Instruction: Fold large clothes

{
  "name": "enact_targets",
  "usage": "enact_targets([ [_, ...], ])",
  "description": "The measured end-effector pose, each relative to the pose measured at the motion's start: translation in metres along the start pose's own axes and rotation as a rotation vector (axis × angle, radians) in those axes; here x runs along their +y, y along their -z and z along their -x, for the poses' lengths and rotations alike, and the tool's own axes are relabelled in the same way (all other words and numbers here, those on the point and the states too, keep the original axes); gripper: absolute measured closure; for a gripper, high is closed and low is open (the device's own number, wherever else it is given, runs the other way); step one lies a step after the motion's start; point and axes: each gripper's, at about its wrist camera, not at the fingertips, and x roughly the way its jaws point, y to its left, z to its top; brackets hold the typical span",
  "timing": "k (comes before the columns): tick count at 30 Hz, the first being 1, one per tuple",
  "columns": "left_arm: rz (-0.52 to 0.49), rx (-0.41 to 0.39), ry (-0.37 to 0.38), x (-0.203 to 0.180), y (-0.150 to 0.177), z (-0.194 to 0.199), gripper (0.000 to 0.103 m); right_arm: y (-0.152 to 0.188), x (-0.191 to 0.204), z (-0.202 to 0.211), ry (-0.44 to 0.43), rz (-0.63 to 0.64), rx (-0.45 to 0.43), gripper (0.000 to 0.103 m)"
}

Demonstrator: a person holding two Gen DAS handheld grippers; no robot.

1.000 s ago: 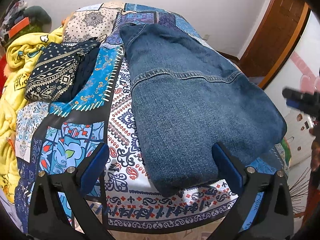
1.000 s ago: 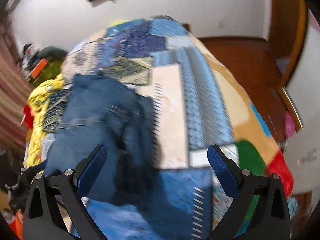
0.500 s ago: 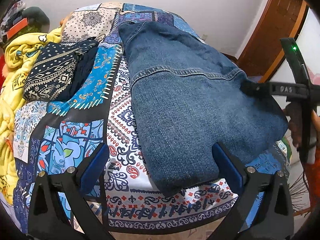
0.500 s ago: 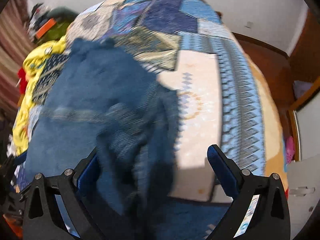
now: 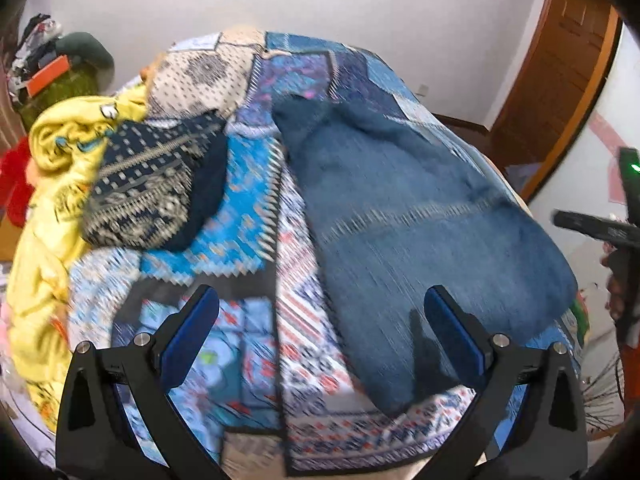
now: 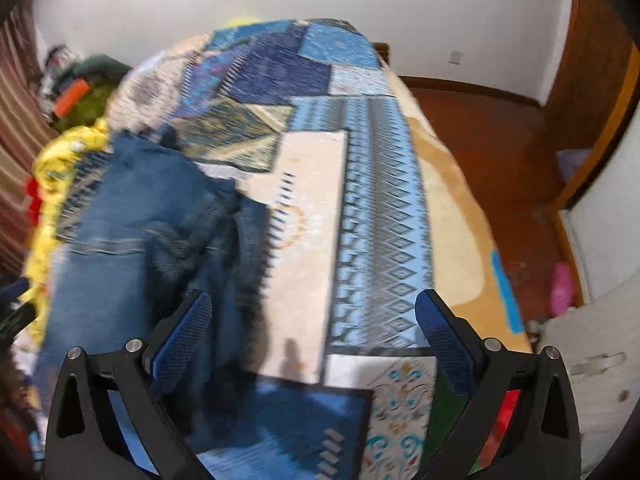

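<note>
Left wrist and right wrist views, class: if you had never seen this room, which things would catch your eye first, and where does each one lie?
The denim garment dominates, spread over the near right part of the patchwork bedspread. Left of it lies a folded dark patterned cloth, with a bright yellow blanket heaped along the bed's left edge. Both the left hand-held gripper and the right hand-held gripper hover open above the bed, holding nothing.

The bed (image 5: 256, 208) carries a patchwork cover in blue, white and beige panels. A denim garment (image 5: 420, 232) lies flat on its right half. A folded dark patterned garment (image 5: 156, 184) lies on the left half, apart from the denim. A yellow blanket (image 5: 44, 248) is heaped along the left edge, touching the patterned garment.
</note>
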Motion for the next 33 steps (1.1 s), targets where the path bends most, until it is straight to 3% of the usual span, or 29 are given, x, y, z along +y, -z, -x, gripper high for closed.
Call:
enact_targets([
  [3,0.004,-0.002,-0.002,0.007,-0.015,-0.003,0.000,-0.004,0.014,0.016,-0.086,0.016,-0.030,0.001],
  [7,0.063,0.055,0.102,0.014,-0.029,-0.020,0.000,-0.007,0.036,0.014,-0.220,0.051,-0.013,0.001],
  [12,0.128,0.204,0.210,0.015,-0.031,-0.061,0.000,-0.005,0.050,-0.025,-0.322,0.044,0.114,0.001],
  [18,0.201,0.317,0.327,0.015,-0.027,-0.098,0.000,-0.001,0.025,-0.086,-0.378,-0.091,0.301,0.001],
  [22,0.209,0.335,0.321,0.015,-0.030,-0.118,0.000,-0.002,0.014,-0.110,-0.484,-0.128,0.371,0.001],
  [27,0.220,0.348,0.358,0.012,-0.034,-0.131,0.000,-0.007,0.014,-0.121,-0.568,-0.145,0.365,0.000],
  [31,0.204,0.339,0.356,0.006,-0.040,-0.131,0.000,-0.008,0.020,-0.125,-0.594,-0.154,0.361,0.001],
  [33,0.206,0.329,0.369,0.004,-0.042,-0.130,0.007,-0.008,0.019,-0.123,-0.589,-0.144,0.352,0.009],
])
